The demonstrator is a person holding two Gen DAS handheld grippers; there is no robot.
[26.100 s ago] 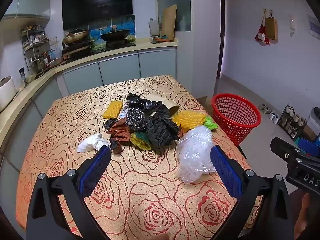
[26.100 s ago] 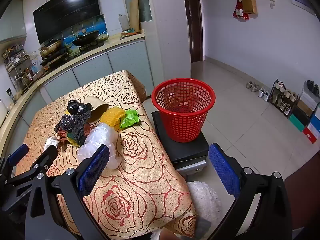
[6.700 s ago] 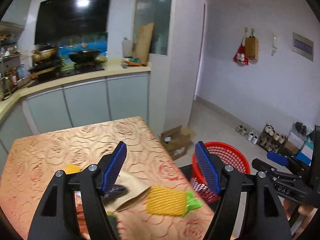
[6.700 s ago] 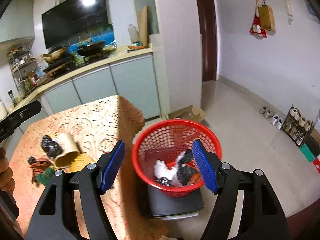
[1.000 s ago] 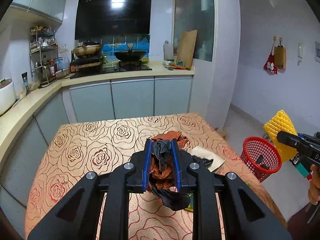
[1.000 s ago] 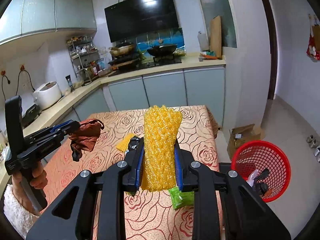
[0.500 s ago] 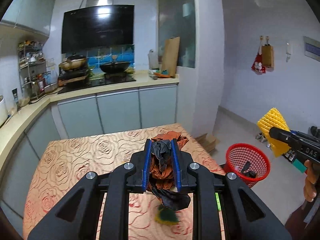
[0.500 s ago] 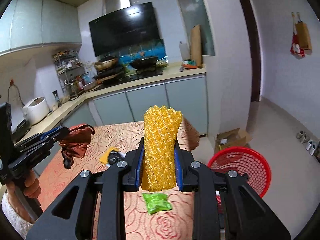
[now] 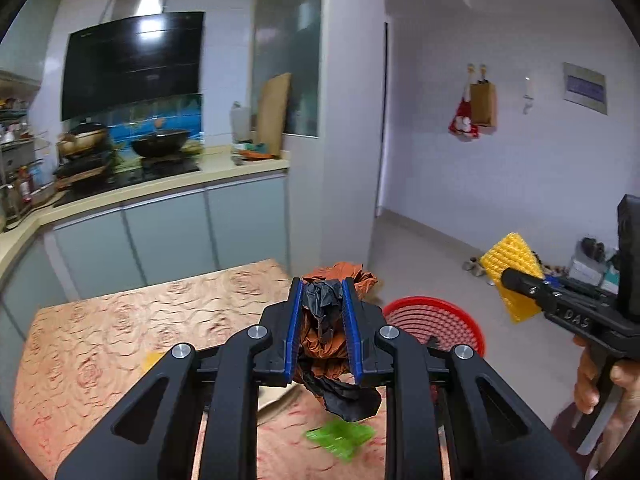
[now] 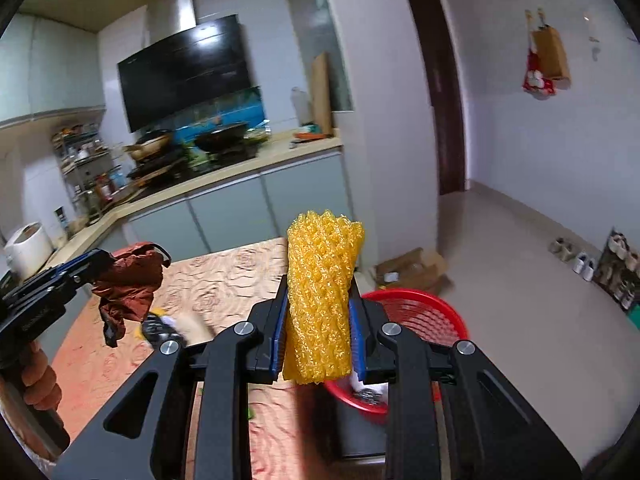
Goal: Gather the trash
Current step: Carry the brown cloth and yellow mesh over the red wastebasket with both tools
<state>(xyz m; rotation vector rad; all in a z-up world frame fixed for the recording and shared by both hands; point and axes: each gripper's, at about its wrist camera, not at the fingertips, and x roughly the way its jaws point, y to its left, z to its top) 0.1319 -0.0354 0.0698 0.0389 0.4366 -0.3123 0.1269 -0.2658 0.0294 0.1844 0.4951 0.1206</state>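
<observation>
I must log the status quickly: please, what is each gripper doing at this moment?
Left gripper: closed on a crumpled brown and black plastic wrapper bundle.
Right gripper: closed on a yellow foam mesh sleeve.

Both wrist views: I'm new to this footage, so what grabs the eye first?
The yellow foam net standing upright between the right gripper's fingers, above the red basket. Next, the crumpled brown and black wrappers clamped in the left gripper over the rose-patterned table.

Yellow foam netting (image 10: 320,300), red plastic basket (image 10: 420,316)
</observation>
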